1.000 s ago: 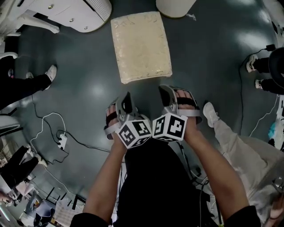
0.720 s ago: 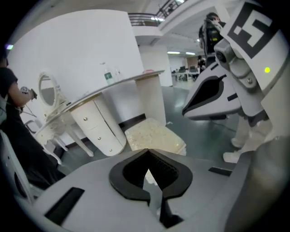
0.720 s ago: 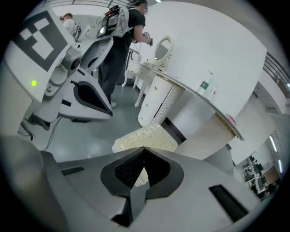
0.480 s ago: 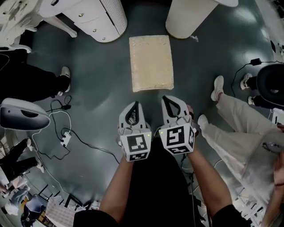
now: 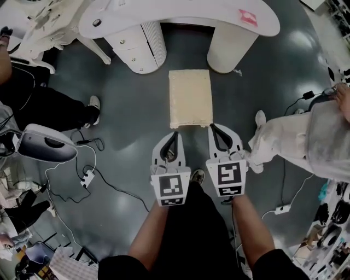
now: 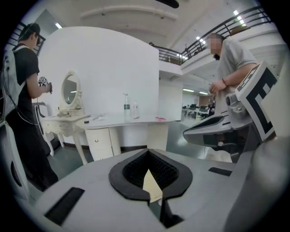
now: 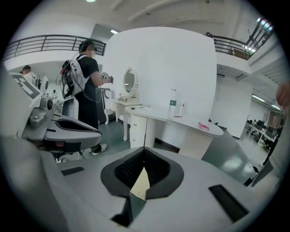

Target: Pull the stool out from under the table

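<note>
Both my tongs sit higher than a second ago. Then they were tipped in toward each other just short of the stool. Now the left gripper (image 5: 174, 136) and the right gripper (image 5: 214, 130) stand straight and side by side, marker cubes flat toward me. Each pair of jaws is pressed together with nothing pinched.

The cream, rectangular cushioned stool (image 5: 190, 98) looks smaller and further below me than before. It stands on the dark grey-green floor (image 5: 126, 142), out in front of the white curved-top table (image 5: 180, 13). Only its far end reaches in between the table's two supports. My jaw tips are just short of its near edge and not touching it. More of the table shows now, where a second ago I saw only its feet.

The white ribbed drawer pedestal (image 5: 136, 49) under the table's left side has its drawers shut, so what they hold is hidden. A plain round white leg (image 5: 228, 49) holds up the right side. On the top stand a clear bottle with a green label (image 7: 172, 108) and a small pink thing (image 5: 248, 16). I cannot tell what is in the bottle.

A cream sliver shows in the opening behind each pair of jaws, probably the stool.
</note>
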Available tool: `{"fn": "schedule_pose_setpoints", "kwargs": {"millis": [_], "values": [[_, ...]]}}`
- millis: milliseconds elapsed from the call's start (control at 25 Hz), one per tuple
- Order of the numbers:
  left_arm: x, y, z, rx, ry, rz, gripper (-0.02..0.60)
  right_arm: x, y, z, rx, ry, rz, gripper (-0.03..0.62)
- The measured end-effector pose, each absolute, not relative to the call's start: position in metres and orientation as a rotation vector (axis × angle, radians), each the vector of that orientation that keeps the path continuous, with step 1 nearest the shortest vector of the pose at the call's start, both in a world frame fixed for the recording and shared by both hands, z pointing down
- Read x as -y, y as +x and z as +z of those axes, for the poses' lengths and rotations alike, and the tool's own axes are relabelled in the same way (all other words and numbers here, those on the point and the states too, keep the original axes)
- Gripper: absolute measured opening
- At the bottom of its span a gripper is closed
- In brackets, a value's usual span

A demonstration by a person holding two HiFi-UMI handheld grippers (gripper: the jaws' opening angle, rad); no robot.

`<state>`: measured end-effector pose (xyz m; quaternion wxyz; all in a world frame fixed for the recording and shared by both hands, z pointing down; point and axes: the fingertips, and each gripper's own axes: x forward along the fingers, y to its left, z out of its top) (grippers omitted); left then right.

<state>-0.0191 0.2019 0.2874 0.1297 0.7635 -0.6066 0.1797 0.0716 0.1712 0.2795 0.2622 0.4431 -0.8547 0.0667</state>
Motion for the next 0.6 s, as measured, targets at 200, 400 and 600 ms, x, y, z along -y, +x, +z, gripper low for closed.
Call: {"fn": "schedule_pose_setpoints", "kwargs": {"millis": [200,400,600], "values": [[-0.209,-0.017,0.246,1.79,2.234,0.467,0.006,-0.182,0.081,0.229,2.375,1.255,0.175,0.006],[-0.23,-0.013,0.205,1.796,2.275,0.418,0.006,-0.208,0.088,0.19,2.414,1.281,0.137,0.006],[-0.235,-0.004,0.159,1.836,2.343,0.342,0.006,-0.216,0.104,0.148,2.471,1.357,0.099,0.006]]}}
